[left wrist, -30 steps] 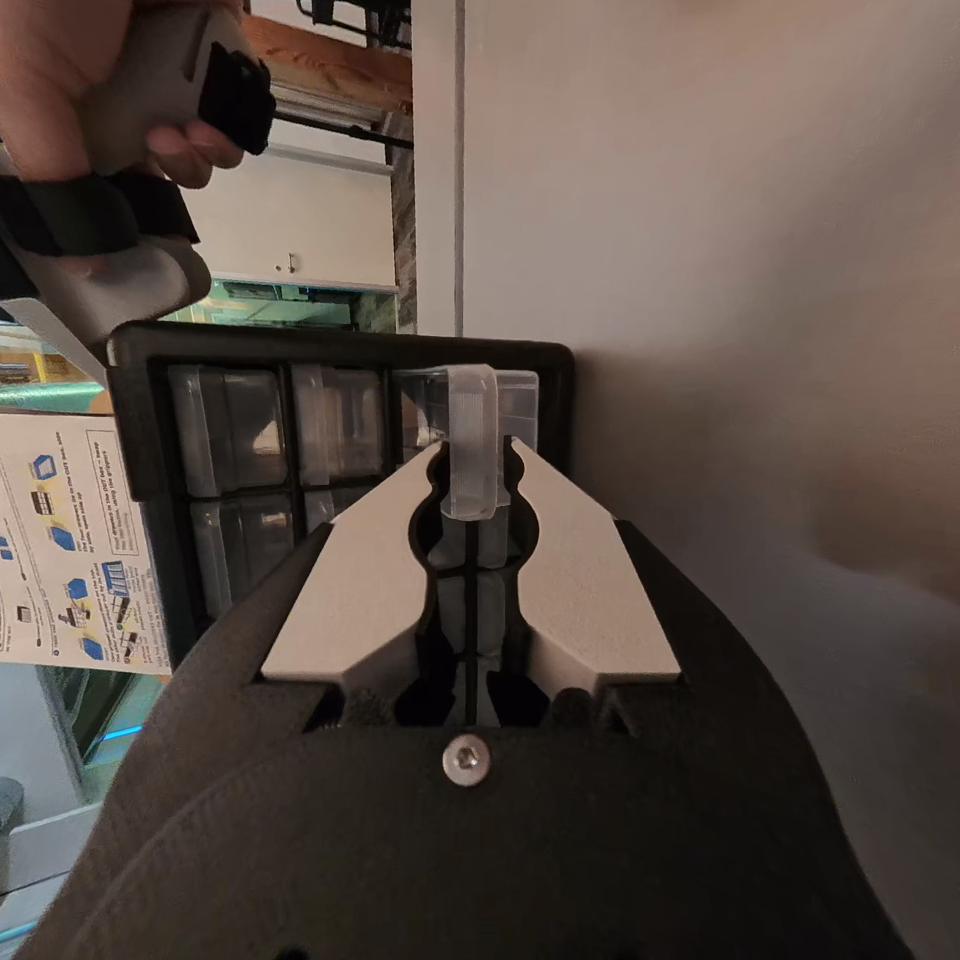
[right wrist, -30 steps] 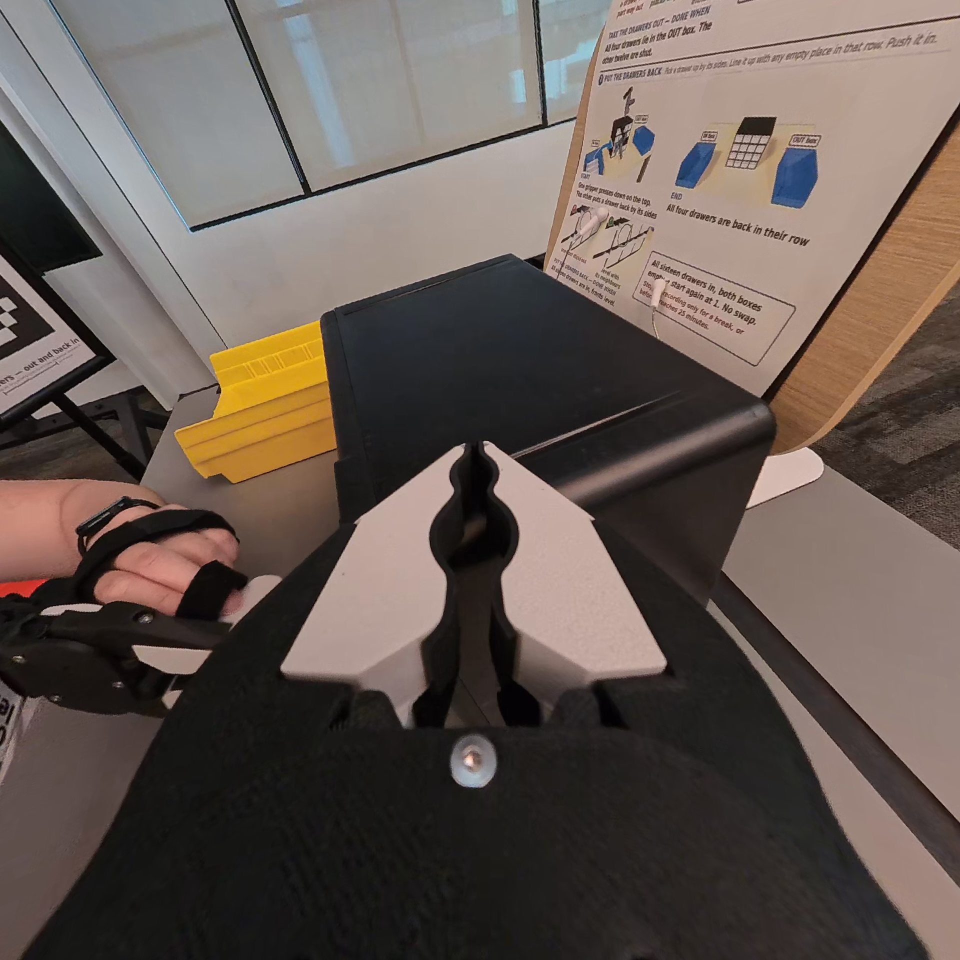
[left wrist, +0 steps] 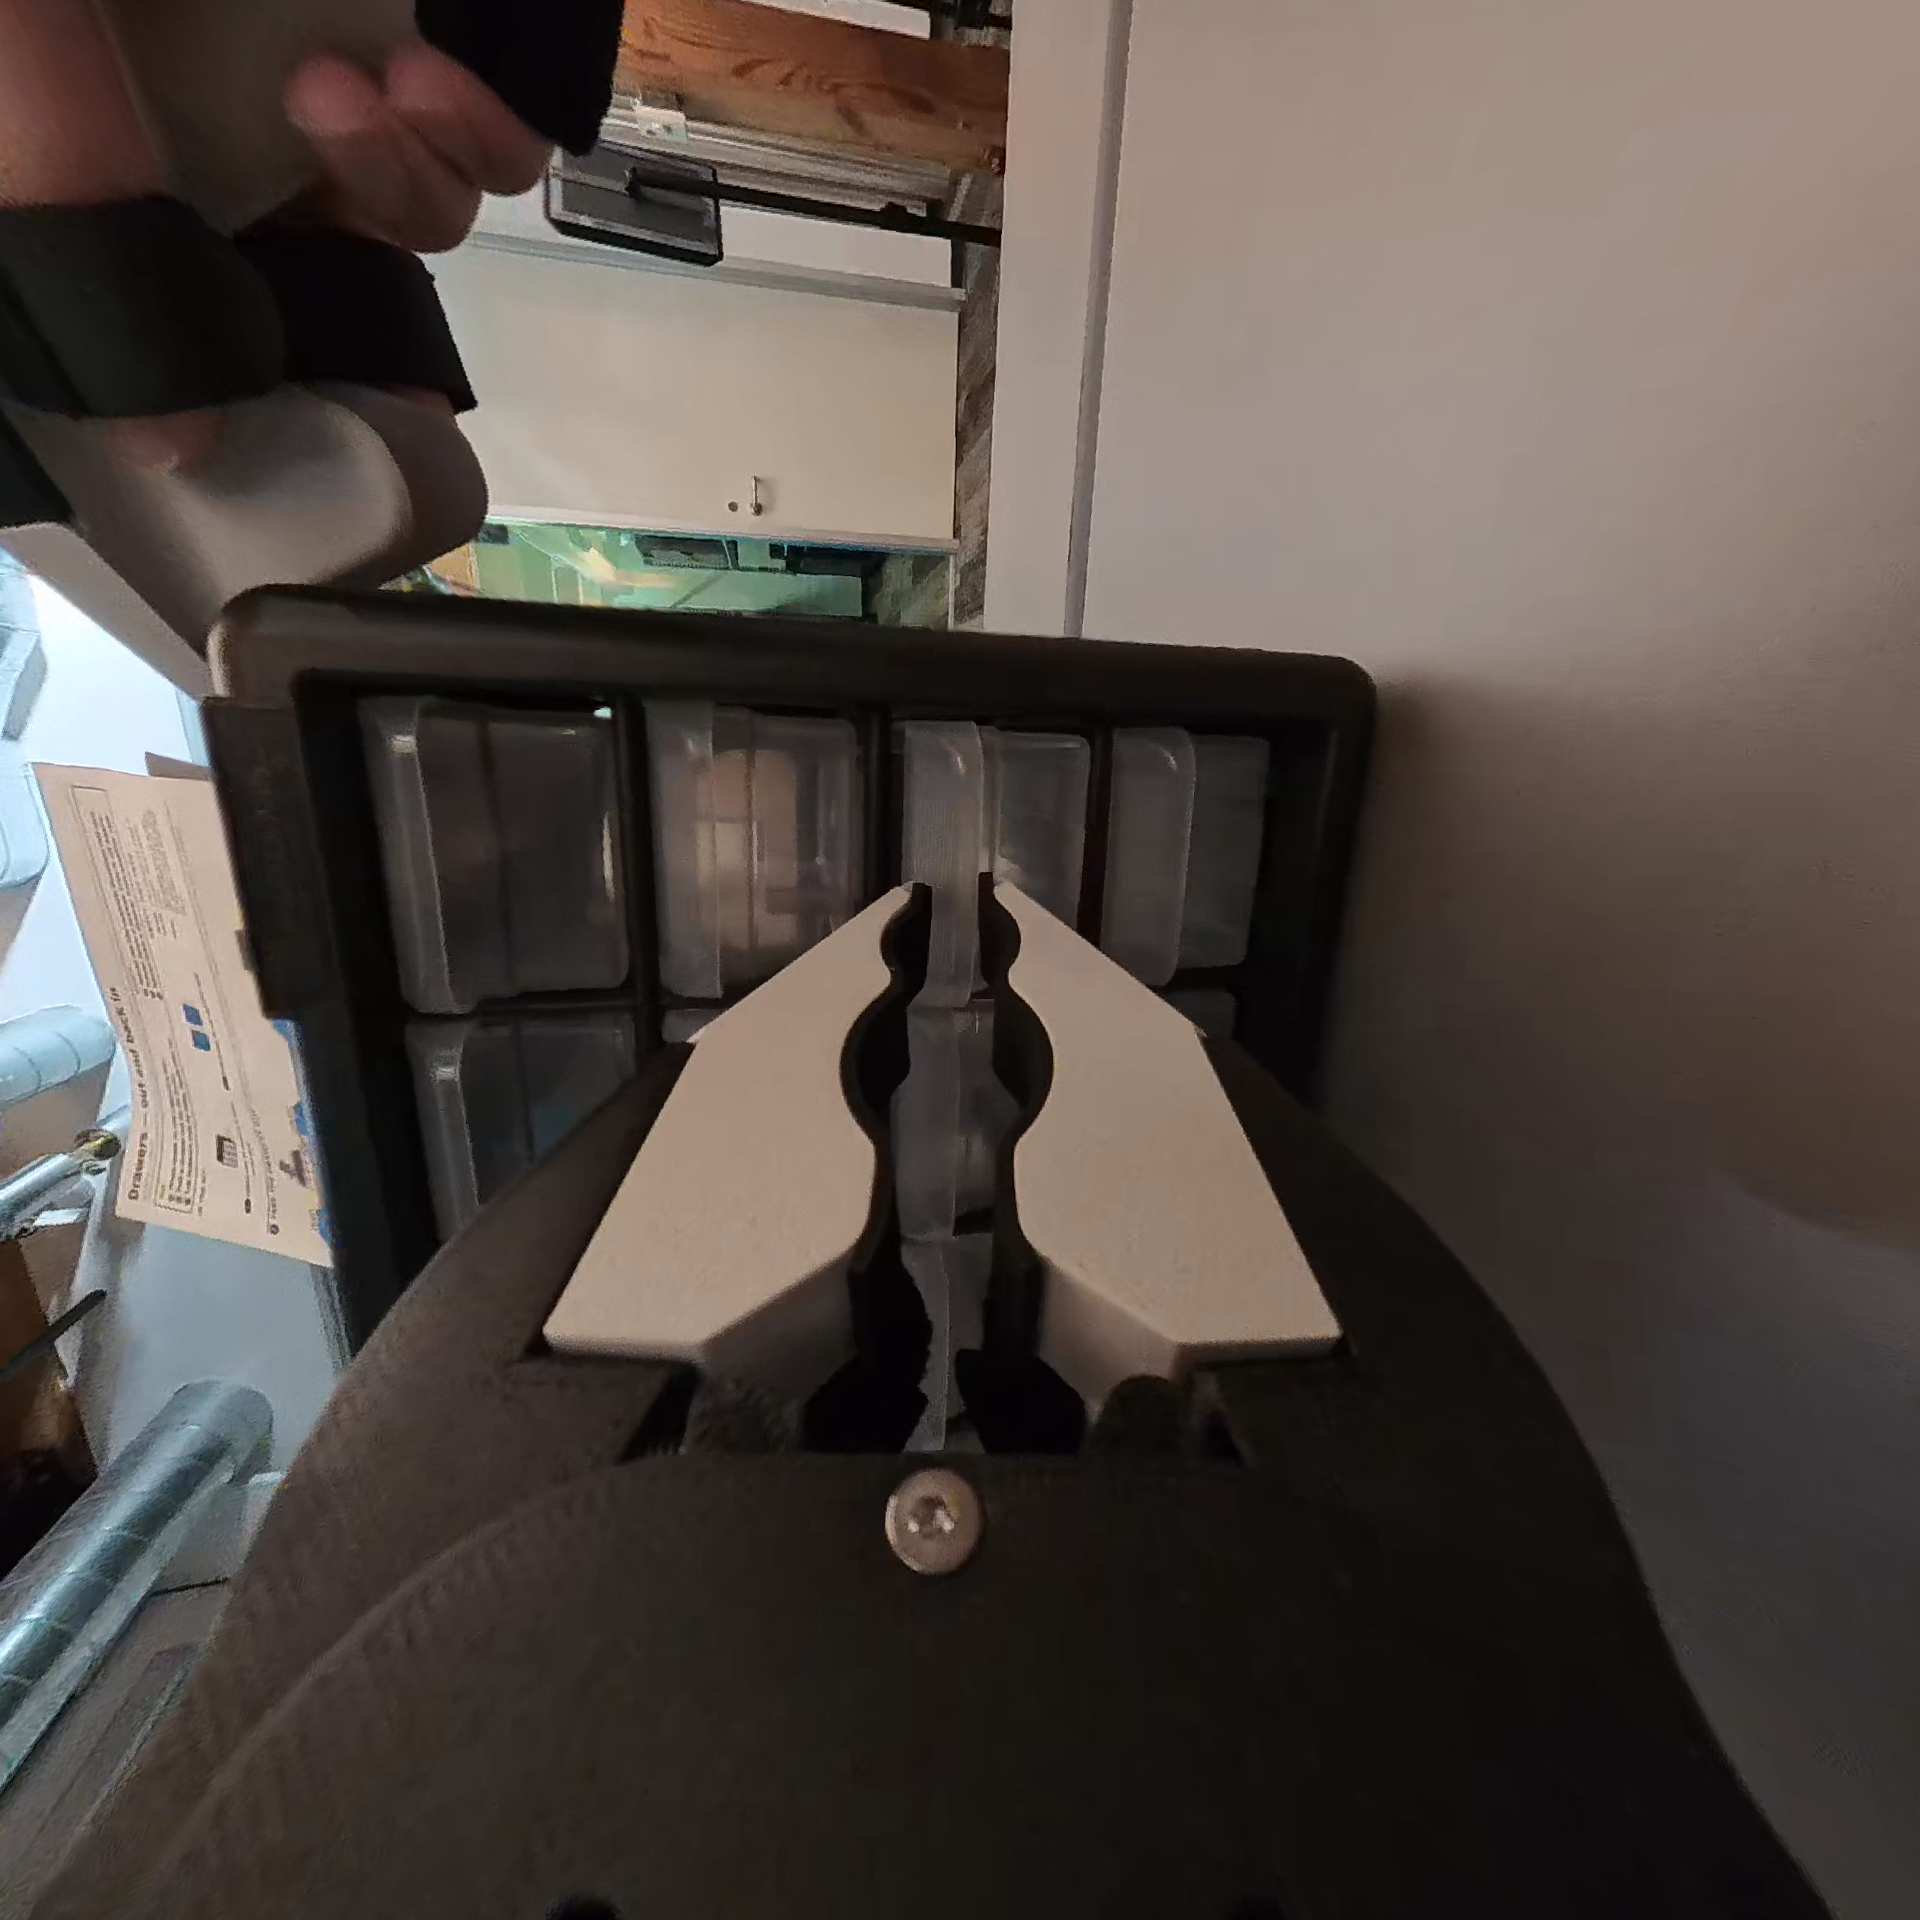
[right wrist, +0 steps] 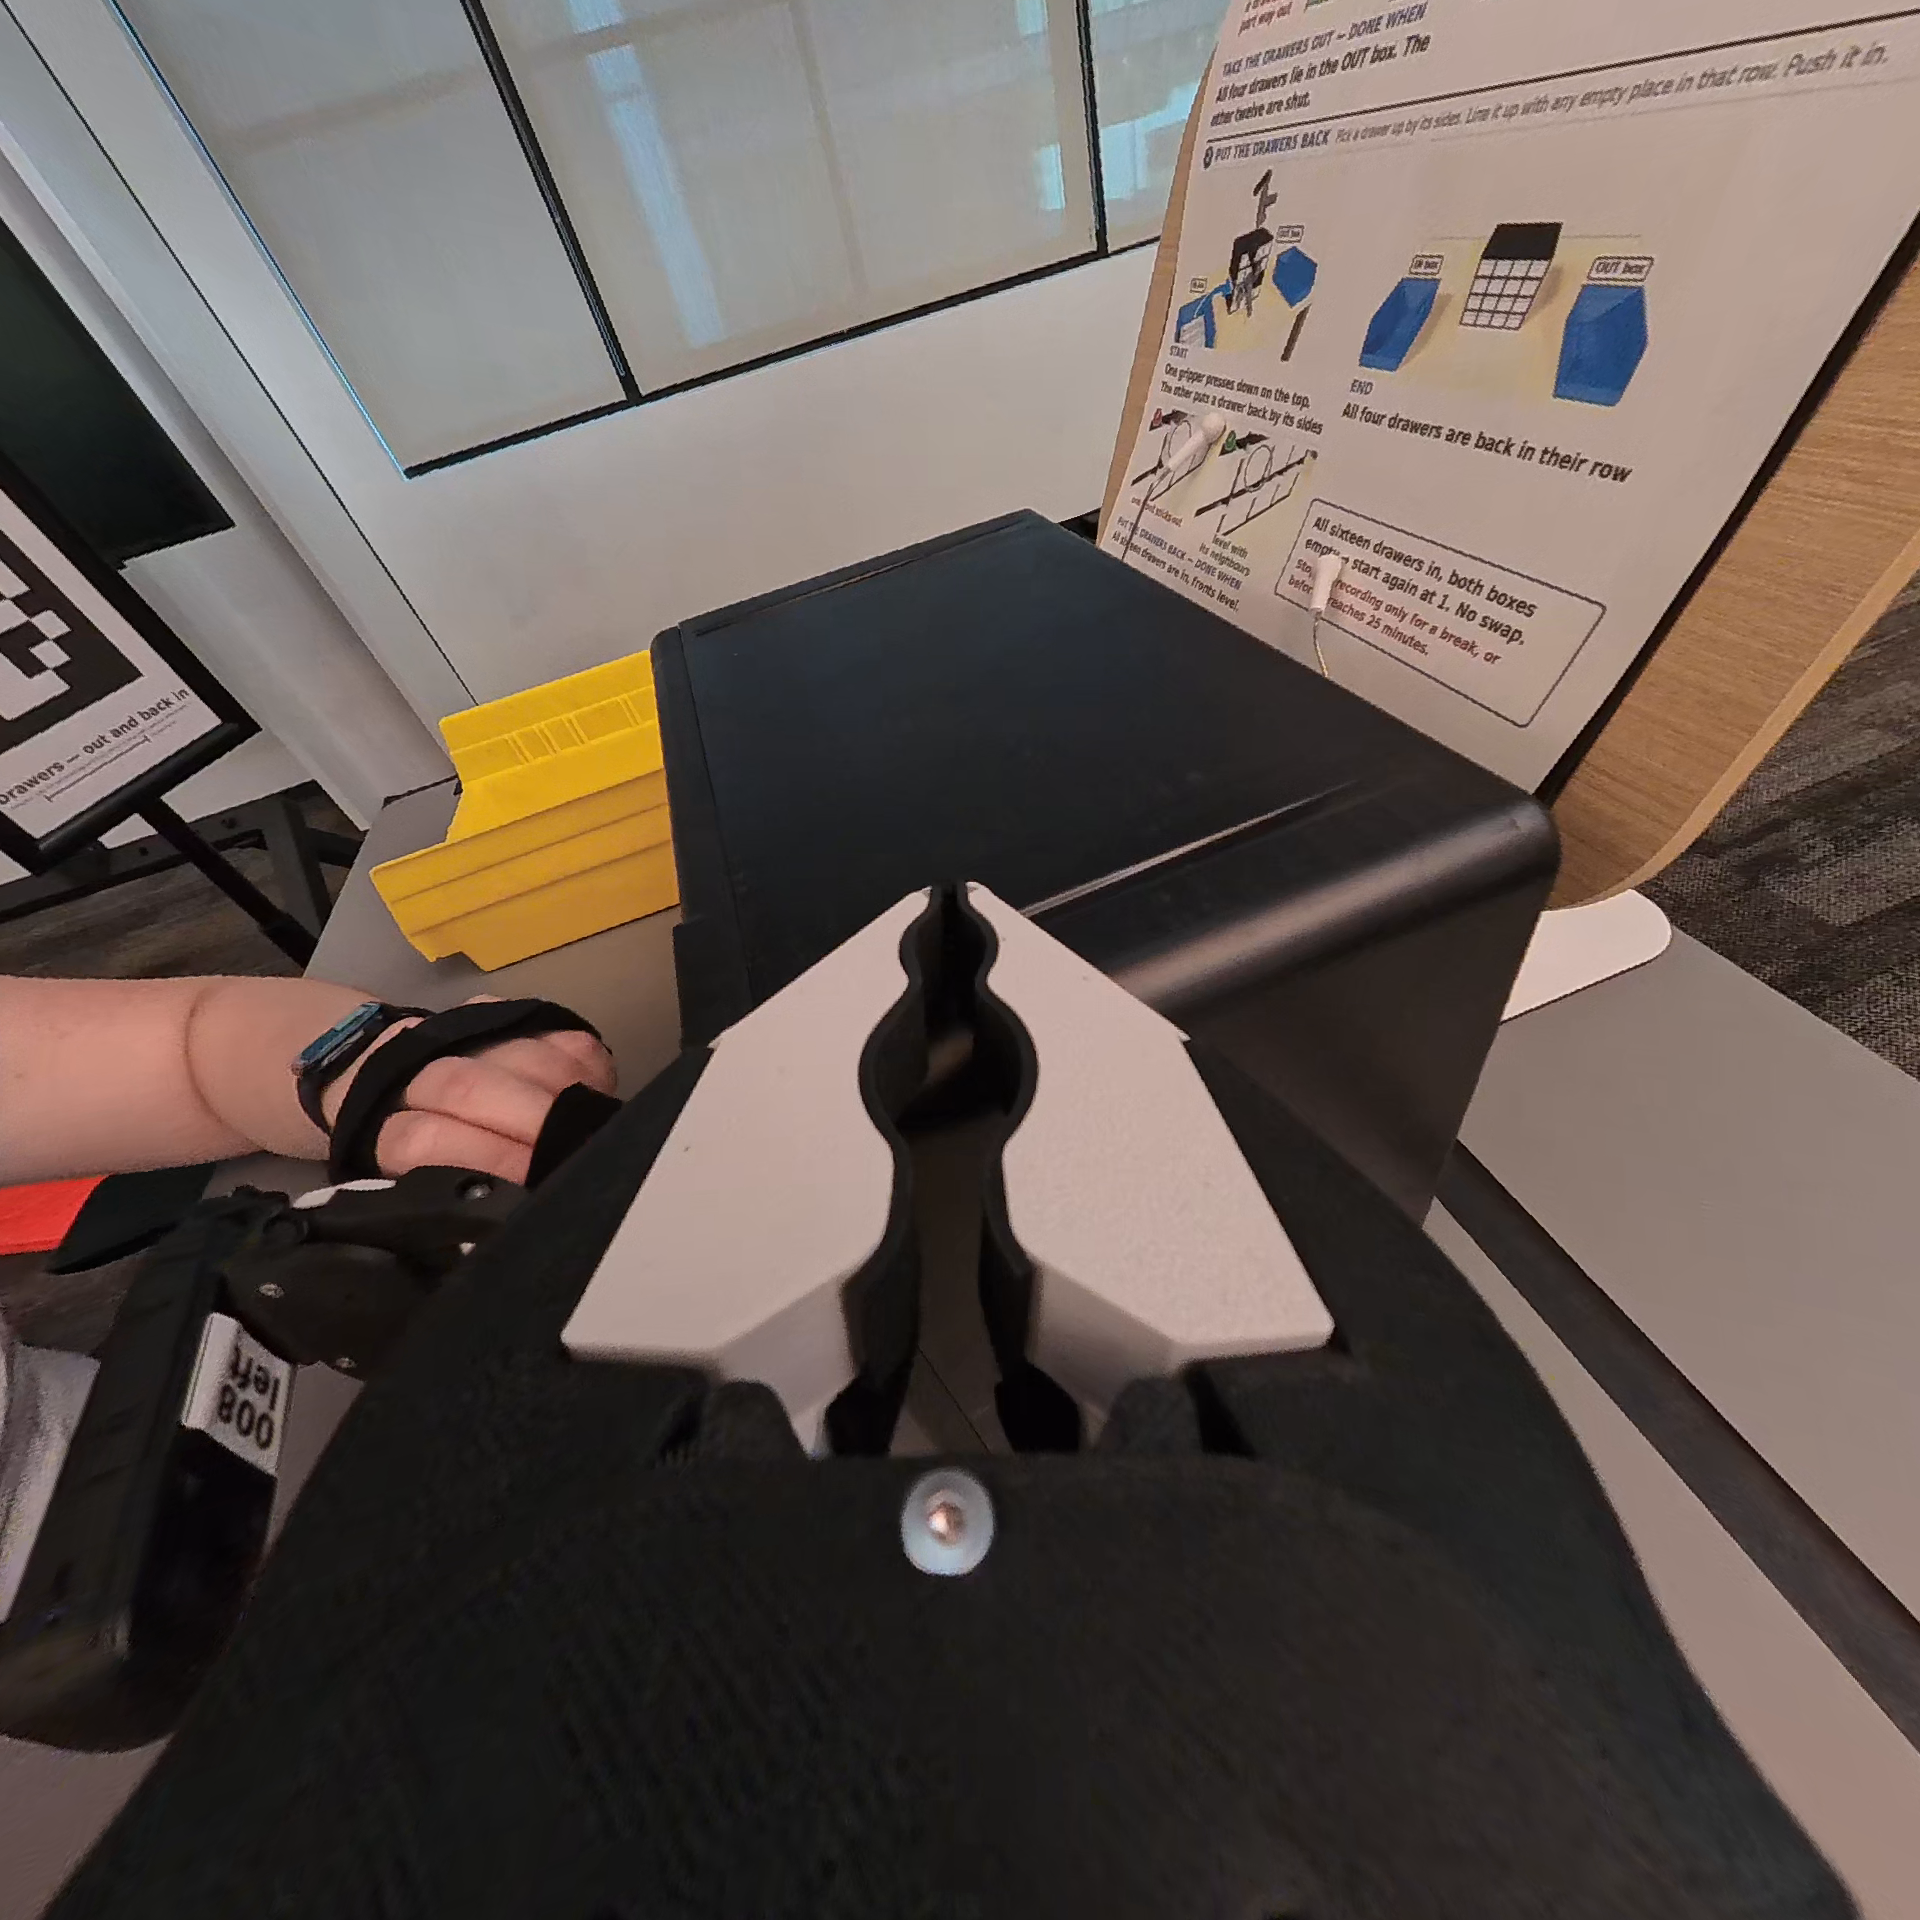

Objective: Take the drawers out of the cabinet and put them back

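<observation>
The left gripper (left wrist: 951,894) is narrow, its fingertips flanking a clear drawer (left wrist: 992,831) handle — whether they pinch it I cannot tell. That drawer sits in the black cabinet (left wrist: 790,665). The right gripper (right wrist: 951,899), tips nearly together, rests at the cabinet's top — a yellow bin (right wrist: 540,810) stands beside the cabinet.

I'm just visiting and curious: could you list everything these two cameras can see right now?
Cabinet: one, black, on the table.
Drawers: several, clear, in the cabinet's front.
Drawer handle: one, clear, between the left fingers.
Bin: one, yellow, beside the cabinet.
Instruction board: one, white, behind the cabinet.
Table: one, grey.
Left gripper: grey fingers, closed on the handle.
Right gripper: shut, over the cabinet top.
</observation>
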### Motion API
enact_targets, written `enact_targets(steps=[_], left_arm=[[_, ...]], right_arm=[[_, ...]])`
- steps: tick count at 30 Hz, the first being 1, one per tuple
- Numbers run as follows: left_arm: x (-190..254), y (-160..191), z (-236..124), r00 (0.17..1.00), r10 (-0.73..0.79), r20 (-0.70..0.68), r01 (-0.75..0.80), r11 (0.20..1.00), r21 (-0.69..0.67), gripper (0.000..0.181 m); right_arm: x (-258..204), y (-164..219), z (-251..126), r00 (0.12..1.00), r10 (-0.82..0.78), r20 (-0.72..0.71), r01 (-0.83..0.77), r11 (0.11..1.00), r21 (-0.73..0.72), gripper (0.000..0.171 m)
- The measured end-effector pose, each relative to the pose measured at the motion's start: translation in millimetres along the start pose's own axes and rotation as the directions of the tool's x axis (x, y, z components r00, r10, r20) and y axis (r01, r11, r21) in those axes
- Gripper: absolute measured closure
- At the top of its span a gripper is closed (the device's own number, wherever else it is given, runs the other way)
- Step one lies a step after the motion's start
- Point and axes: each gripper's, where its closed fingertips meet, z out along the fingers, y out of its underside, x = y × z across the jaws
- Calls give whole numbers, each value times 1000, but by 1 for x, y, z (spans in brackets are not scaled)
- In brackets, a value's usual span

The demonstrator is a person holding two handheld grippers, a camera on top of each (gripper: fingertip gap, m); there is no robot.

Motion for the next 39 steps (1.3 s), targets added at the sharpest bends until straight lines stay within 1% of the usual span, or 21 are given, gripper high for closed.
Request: enact_targets(steps=[5, 9, 11, 12, 14, 16, 17, 18, 19, 20, 22, 23, 24, 27, 29, 31, 33, 34, 37, 38, 39], left_arm=[[-1, 2, 6, 999, -31, -15, 31, 999, -8, 173], [-1, 3, 3, 992, -111, -59, 112, 994, -1, 172], [-3, 1, -6, 970, -211, -121, 217, 976, 37, 157], [-8, -1, -14, 951, -268, -156, 281, 957, 71, 153], [-38, -3, -38, 900, -397, -180, 424, 892, 153, 150], [-97, 9, -67, 823, -558, -111, 565, 781, 264, 150], [-130, 24, -82, 755, -653, -54, 634, 707, 312, 150], [-159, 44, -96, 668, -744, -8, 700, 625, 346, 150], [-179, 65, -108, 575, -818, 8, 761, 538, 364, 148], [-189, 83, -116, 487, -873, -11, 815, 449, 366, 143], [-191, 111, -121, 335, -937, -98, 897, 285, 337, 132], [-185, 126, -119, 266, -956, -123, 926, 218, 308, 126], [-177, 140, -115, 209, -968, -141, 947, 165, 276, 121], [-143, 172, -98, 85, -979, -187, 980, 49, 193, 103], [-127, 182, -90, 5, -969, -246, 985, -38, 171, 101], [-119, 188, -84, -41, -956, -292, 980, -96, 175, 99], [-109, 187, -76, -61, -942, -329, 984, -112, 138, 100], [-103, 185, -72, -62, -937, -345, 987, -110, 121, 103], [-89, 187, -60, -33, -950, -312, 993, -67, 98, 106], [-88, 187, -59, -23, -950, -312, 992, -60, 110, 107], [-88, 185, -58, -16, -948, -319, 991, -57, 120, 112]], right_arm=[[0, 0, 0, 1000, 2, 2, -2, 1000, 2, 171], [-1, 0, 0, 1000, 1, 8, -1, 1000, 4, 171], [-5, -1, -1, 999, -26, 31, 26, 1000, 8, 164], [-9, -2, -1, 997, -56, 53, 56, 998, 14, 158], [-11, -12, -5, 992, -108, 58, 103, 991, 88, 140], [-1, -33, -15, 997, -79, 25, 71, 970, 232, 134], [8, -43, -22, 999, -31, 23, 23, 950, 311, 133], [19, -48, -28, 1000, 23, 18, -28, 928, 371, 128], [31, -48, -32, 998, 62, 9, -60, 911, 408, 122], [43, -46, -35, 996, 90, -7, -79, 899, 431, 116], [68, -39, -41, 987, 160, -34, -127, 880, 457, 105], [77, -37, -42, 981, 194, -20, -162, 870, 466, 101], [83, -36, -41, 974, 225, 3, -200, 862, 465, 98], [97, -32, -32, 960, 277, 41, -265, 855, 447, 91], [101, -29, -22, 958, 283, 48, -278, 870, 408, 87], [95, -31, -13, 957, 275, 95, -290, 878, 381, 88], [95, -28, -4, 954, 281, 108, -301, 893, 334, 88], [95, -27, 1, 955, 275, 112, -296, 904, 309, 89], [85, -14, 13, 947, 277, 164, -305, 934, 186, 105], [85, -12, 16, 946, 281, 164, -308, 937, 167, 103], [87, -11, 17, 949, 279, 145, -301, 938, 170, 109]])
